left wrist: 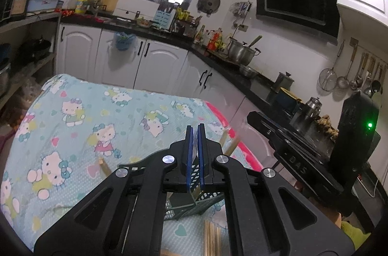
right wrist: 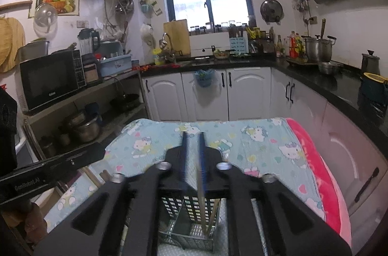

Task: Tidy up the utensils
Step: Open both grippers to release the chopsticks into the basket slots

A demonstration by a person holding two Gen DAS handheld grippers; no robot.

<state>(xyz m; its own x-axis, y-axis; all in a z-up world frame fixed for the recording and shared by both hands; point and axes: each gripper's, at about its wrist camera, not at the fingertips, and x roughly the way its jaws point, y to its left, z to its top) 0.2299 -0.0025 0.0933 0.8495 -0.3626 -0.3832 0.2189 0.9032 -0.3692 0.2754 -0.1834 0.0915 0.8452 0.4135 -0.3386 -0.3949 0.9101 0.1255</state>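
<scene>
Blue-padded left gripper [left wrist: 195, 134] is pressed together, empty. The blue-padded right gripper [right wrist: 192, 142] stands slightly parted above a dark slotted plastic basket [right wrist: 189, 227] holding thin wooden chopsticks [right wrist: 206, 214].

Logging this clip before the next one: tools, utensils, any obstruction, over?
Left tool shut, nothing seen in it. Right tool open above basket, chopstick upright inside. More chopsticks on cloth. Nothing in the way.
</scene>
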